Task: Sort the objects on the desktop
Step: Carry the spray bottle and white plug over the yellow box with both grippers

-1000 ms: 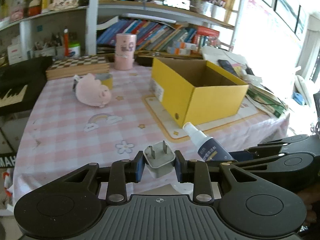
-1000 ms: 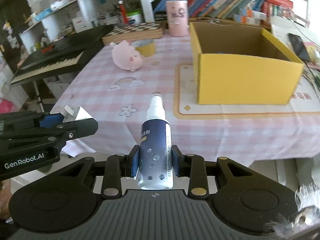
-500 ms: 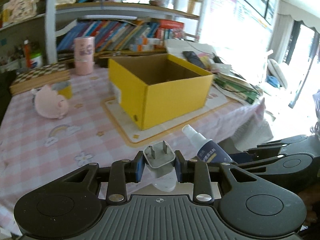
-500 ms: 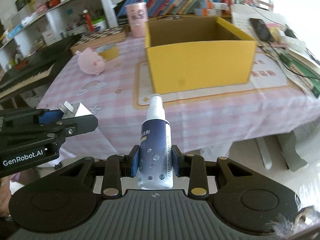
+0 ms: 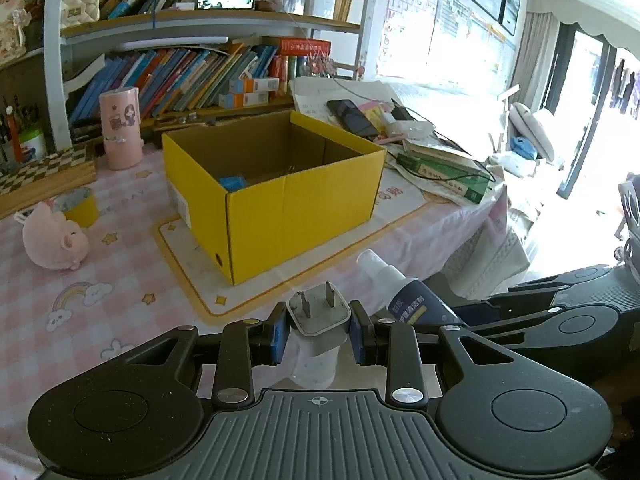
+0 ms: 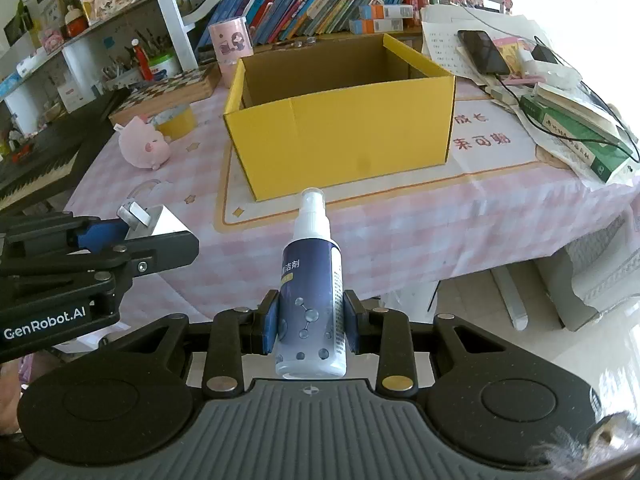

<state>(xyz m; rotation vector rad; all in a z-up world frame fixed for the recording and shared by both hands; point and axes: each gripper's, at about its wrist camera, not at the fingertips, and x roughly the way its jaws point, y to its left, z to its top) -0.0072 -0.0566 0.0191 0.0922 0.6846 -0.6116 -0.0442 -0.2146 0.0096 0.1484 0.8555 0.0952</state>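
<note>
My left gripper (image 5: 319, 328) is shut on a white plug adapter (image 5: 319, 312), its two metal prongs pointing up, held off the table's near edge. To its right, my right gripper (image 6: 310, 326) is shut on a dark blue spray bottle (image 6: 310, 284) with a white nozzle; the spray bottle (image 5: 404, 296) also shows in the left wrist view. An open yellow cardboard box (image 5: 276, 188) stands on a mat ahead of both grippers, with a blue item (image 5: 232, 182) inside. In the right wrist view the yellow box (image 6: 340, 120) is straight ahead and the left gripper (image 6: 132, 224) sits at the left.
A pink plush pig (image 5: 54, 240) and a small yellow cup (image 5: 78, 206) lie left of the box. A pink cylinder (image 5: 120, 132) and a chessboard box (image 5: 44, 172) stand behind. Books, papers and a phone (image 5: 352, 116) crowd the table's right end. A keyboard (image 6: 36, 168) sits left of the table.
Both grippers swung rightwards along the table's near edge, keeping their loads. The yellow box shifted from right of centre to straight ahead, and its inside shows more.
</note>
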